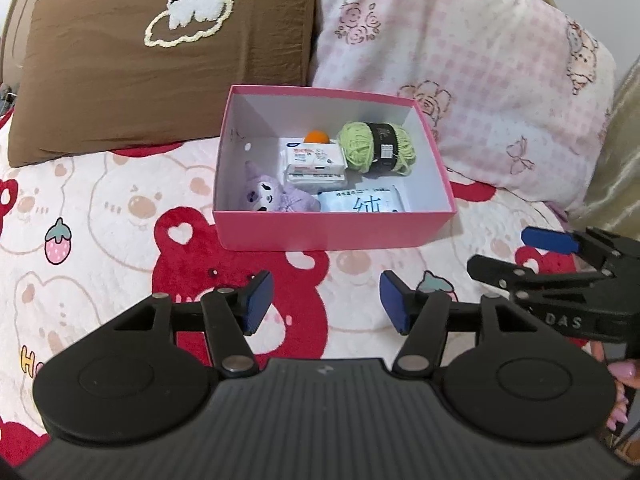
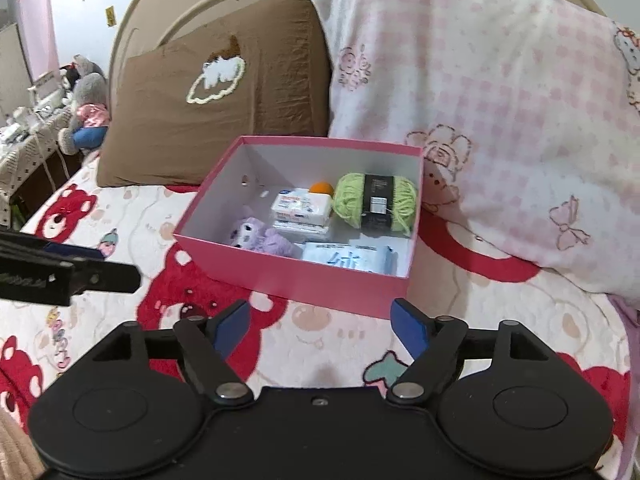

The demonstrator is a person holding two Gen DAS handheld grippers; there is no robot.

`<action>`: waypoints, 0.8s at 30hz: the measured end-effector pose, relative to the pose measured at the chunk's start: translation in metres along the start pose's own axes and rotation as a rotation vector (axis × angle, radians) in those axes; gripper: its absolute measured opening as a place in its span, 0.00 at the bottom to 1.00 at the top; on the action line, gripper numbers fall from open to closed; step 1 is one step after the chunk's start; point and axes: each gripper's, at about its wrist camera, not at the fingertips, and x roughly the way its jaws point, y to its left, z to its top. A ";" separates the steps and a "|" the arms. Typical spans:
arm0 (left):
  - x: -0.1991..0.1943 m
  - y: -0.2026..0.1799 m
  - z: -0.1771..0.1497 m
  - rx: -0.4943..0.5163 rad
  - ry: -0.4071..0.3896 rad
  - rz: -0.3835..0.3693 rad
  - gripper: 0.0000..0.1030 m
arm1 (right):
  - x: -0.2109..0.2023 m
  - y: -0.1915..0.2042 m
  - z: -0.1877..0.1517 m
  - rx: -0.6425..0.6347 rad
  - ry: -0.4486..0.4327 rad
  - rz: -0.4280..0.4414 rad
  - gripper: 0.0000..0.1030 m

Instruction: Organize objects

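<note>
1. Pink box (image 1: 336,228): open-topped and rectangular, on the bed (image 1: 100,208), its far side against the brown pillow (image 1: 160,72) and the pink checked pillow (image 1: 460,60). In the left wrist view its long axis runs across the picture.

2. Contents, all inside the box:
   - green yarn ball (image 1: 376,146) with a black band, far right corner;
   - stacked white tissue packs (image 1: 314,164), centre;
   - small orange ball (image 1: 317,136), behind the packs;
   - purple plush toy (image 1: 268,196), near left;
   - flat blue-white wipes pack (image 1: 366,202), near right, against the front wall.

3. Left gripper (image 1: 326,304): fingers (image 1: 256,304) partly apart, nothing between them. It stands over the bedspread just short of the box's front wall, the box straight ahead.

4. Right gripper (image 2: 320,326): fingers (image 2: 408,328) set wider apart, empty. The box lies ahead, its near right corner closest to this gripper.

5. Governing relation: no loose item shows on the bedspread in either view, so sorting looks largely done. Any further move means going forward over the front wall. The left gripper looks better lined up with the plush toy, the right gripper with the wipes pack and yarn.

6. A grey plush toy (image 2: 86,112) sits well off beside the bed; whether it belongs to the task cannot be told.
</note>
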 end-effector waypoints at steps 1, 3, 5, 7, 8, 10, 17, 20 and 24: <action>-0.002 -0.001 -0.001 0.003 -0.004 0.000 0.57 | 0.000 0.000 -0.001 -0.001 -0.002 -0.009 0.82; -0.005 -0.002 -0.002 0.005 -0.007 -0.007 0.58 | -0.001 -0.001 -0.001 0.007 -0.004 -0.015 0.82; -0.006 -0.001 -0.002 0.001 -0.009 -0.011 0.59 | -0.002 -0.003 -0.002 0.022 -0.001 -0.010 0.82; -0.007 0.000 -0.004 -0.006 -0.009 -0.006 0.60 | -0.002 -0.004 -0.003 0.027 0.003 -0.008 0.83; -0.006 0.000 -0.004 -0.007 -0.011 -0.001 0.62 | -0.002 -0.004 -0.004 0.029 0.005 -0.008 0.84; -0.005 0.001 -0.006 -0.011 -0.005 -0.005 0.64 | -0.001 -0.004 -0.006 0.025 0.007 0.002 0.87; -0.005 0.003 -0.010 -0.027 -0.003 -0.048 0.73 | -0.002 0.007 -0.012 -0.015 0.005 0.045 0.94; -0.004 0.004 -0.012 -0.030 -0.009 -0.052 0.83 | -0.003 0.011 -0.012 -0.044 0.005 0.033 0.99; -0.003 0.002 -0.015 -0.009 -0.008 -0.068 1.00 | 0.006 0.015 -0.013 -0.071 0.054 0.064 1.00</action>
